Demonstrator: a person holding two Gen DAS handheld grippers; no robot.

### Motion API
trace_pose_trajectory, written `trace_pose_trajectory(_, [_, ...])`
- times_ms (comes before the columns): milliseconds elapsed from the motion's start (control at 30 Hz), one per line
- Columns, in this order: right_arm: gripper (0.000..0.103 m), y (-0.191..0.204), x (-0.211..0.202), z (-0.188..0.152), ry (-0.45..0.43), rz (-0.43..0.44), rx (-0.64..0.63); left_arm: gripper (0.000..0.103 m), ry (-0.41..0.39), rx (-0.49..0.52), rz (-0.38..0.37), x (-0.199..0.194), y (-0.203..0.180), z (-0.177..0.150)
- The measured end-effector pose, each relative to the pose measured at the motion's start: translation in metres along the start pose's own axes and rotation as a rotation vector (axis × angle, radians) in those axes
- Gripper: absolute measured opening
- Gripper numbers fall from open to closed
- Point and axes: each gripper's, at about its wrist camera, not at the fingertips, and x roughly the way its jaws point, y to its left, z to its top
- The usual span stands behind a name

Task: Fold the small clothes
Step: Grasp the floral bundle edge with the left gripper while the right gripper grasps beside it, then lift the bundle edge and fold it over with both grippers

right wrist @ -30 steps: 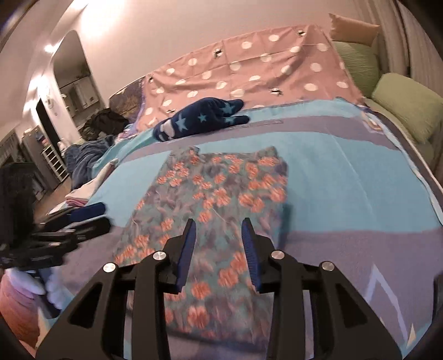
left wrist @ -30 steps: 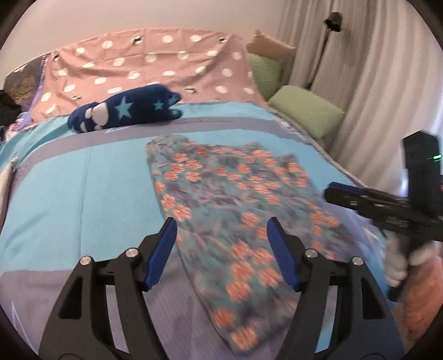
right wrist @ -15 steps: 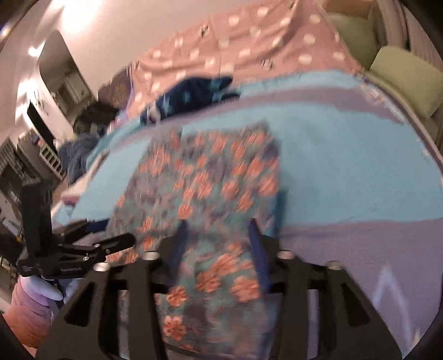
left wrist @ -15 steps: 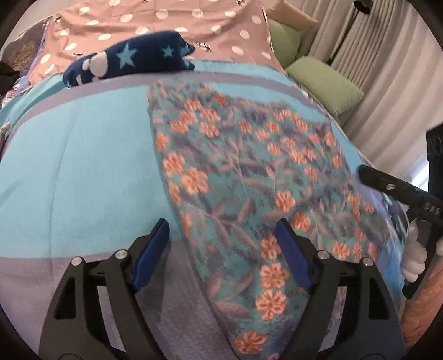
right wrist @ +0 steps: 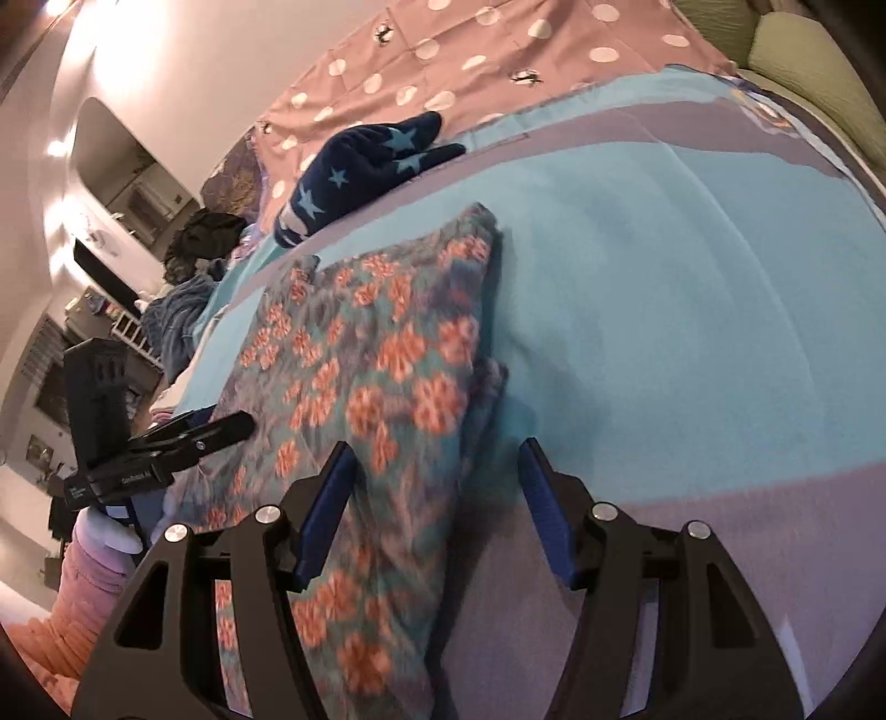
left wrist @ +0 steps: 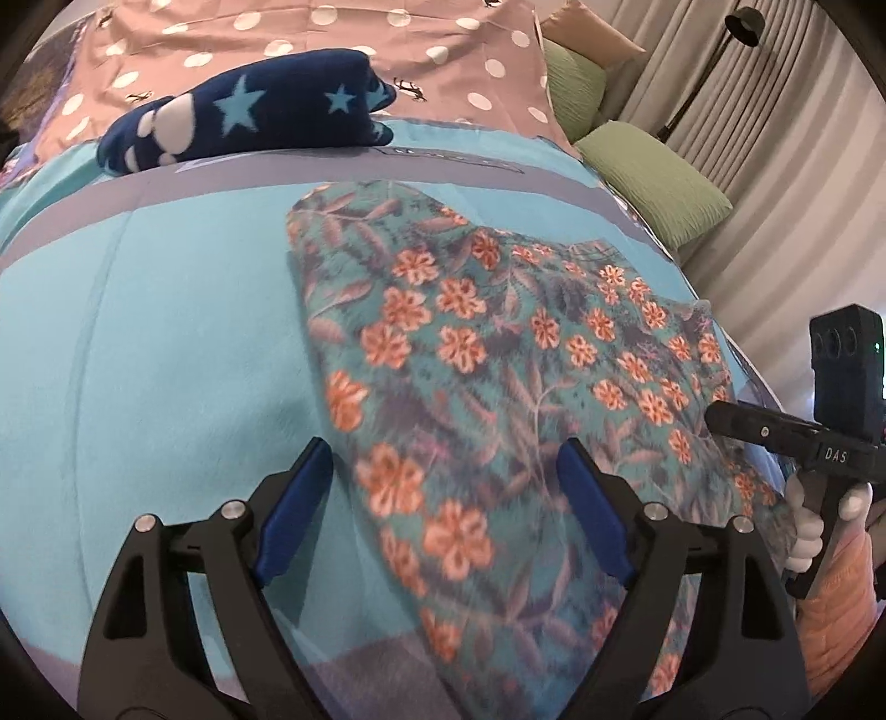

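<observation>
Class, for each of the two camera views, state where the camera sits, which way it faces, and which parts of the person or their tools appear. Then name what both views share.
Left wrist: sits on the left gripper, facing down over the floral garment's left edge; its opening blue fingers and the right gripper show.
Right wrist: sits on the right gripper, facing the garment's right edge; the left gripper shows.
Shared: garment, star-patterned item, turquoise blanket.

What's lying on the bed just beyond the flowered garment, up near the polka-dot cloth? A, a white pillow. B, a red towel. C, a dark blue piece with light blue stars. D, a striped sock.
C: a dark blue piece with stars lies past the flowered garment, against the polka-dot cloth.
</observation>
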Motion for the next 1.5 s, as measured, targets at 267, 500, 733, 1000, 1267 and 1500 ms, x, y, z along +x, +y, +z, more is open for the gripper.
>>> trace_pose_trajectory(267, [0.059, -0.001, 0.021, 0.020, 0.030, 0.105, -0.033, 0.085, -0.009, 0.031, -0.029, 0.019, -0.001, 0.014])
trace_pose_trajectory(500, [0.050, 0.001, 0.030, 0.029, 0.034, 0.106, -0.048, 0.075, -0.005, 0.105, 0.019, 0.029, -0.008, 0.024])
trace_pose_trajectory(733, [0.037, 0.004, 0.031, 0.027, 0.038, 0.100, -0.063, 0.053, -0.011, 0.124, 0.031, 0.031, -0.010, 0.029])
trace_pose_trajectory(1000, [0.019, 0.035, 0.014, 0.024, -0.025, -0.001, -0.154, 0.013, -0.058, 0.125, 0.025, 0.010, -0.017, 0.033])
trace_pose_trajectory(1267, [0.018, 0.075, -0.053, 0.020, -0.219, -0.054, -0.261, 0.013, -0.202, 0.201, 0.023, -0.055, -0.055, 0.051])
trace_pose_trajectory(1500, [0.016, 0.081, -0.121, 0.052, -0.425, -0.137, -0.279, 0.012, -0.321, 0.326, 0.022, -0.091, -0.113, 0.098])
